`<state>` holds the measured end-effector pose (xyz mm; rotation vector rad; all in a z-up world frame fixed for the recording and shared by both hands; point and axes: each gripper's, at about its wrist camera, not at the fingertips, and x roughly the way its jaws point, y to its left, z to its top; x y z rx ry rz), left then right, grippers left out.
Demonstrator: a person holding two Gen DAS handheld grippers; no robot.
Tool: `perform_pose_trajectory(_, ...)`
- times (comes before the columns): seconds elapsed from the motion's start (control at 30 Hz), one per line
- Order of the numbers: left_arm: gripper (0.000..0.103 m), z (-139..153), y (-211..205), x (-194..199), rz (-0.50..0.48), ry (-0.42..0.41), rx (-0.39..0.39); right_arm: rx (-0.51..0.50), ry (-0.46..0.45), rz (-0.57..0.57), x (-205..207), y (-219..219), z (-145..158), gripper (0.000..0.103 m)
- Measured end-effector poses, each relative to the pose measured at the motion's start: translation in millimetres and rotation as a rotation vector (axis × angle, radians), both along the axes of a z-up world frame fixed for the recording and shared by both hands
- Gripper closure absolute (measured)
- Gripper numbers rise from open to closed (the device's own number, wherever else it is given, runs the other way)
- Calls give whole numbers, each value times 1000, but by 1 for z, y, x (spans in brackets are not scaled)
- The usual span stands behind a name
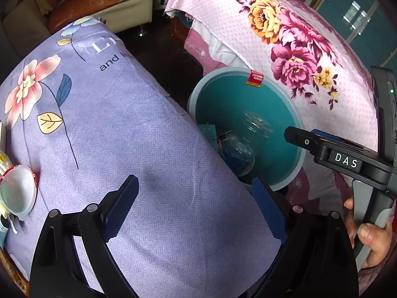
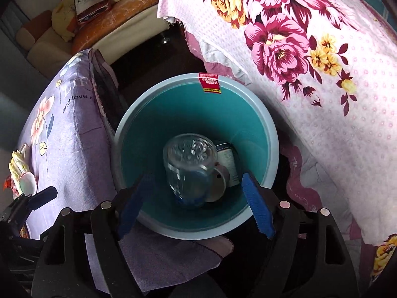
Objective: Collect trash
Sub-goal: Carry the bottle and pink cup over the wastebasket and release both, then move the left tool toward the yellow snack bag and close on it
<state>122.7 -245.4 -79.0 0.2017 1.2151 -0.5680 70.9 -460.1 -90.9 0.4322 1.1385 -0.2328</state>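
A teal trash bin [image 2: 263, 134] with a pale rim stands on the floor between two cloth-covered surfaces; it also shows in the left wrist view [image 1: 218, 92]. Inside lie a clear plastic bottle [image 2: 188, 164], a can [image 2: 227, 161] and a round lid [image 2: 218, 182]. My right gripper [image 2: 196, 203] is open and empty, directly above the bin's near rim. My left gripper [image 1: 196, 208] is open and empty over the lilac floral cloth [image 1: 111, 124], left of the bin. The right gripper also shows in the left wrist view [image 1: 295, 136], over the bin.
A white bowl [image 1: 17, 191] and wrappers [image 1: 3, 164] lie at the left edge of the lilac cloth. A pink floral cloth [image 2: 322, 87] covers the surface to the right. A sofa [image 2: 111, 24] with a Hennessy bag [image 2: 88, 2] stands behind.
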Motion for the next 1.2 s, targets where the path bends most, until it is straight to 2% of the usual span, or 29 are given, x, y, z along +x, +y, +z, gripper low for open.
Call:
perform_pose_trajectory(0.23, 10, 9, 46, -12, 64, -5, -17, -2, -6, 28, -2, 24, 15, 24)
perform_pose_trajectory(0.4, 9, 19, 94, -19, 147, -22, -29, 11, -29, 68, -4, 52, 26, 21)
perform_pose_trajectory(0.53, 9, 28, 135, -26, 217, -35, -48, -16, -47, 150, -4, 86, 39, 20)
perform_pose_trajectory(0.73, 9, 40, 202, -35, 324, -60, -58, -35, -25, 275, 1, 143, 50, 20)
perform_pose_trajectory(1.03, 9, 49, 318, -54, 541, -86, -44, -57, 2, 438, 8, 228, 60, 17)
perform_pose_trajectory(1.2, 9, 44, 377, -65, 673, -84, -19, -76, 17, 506, 11, 265, 59, 17)
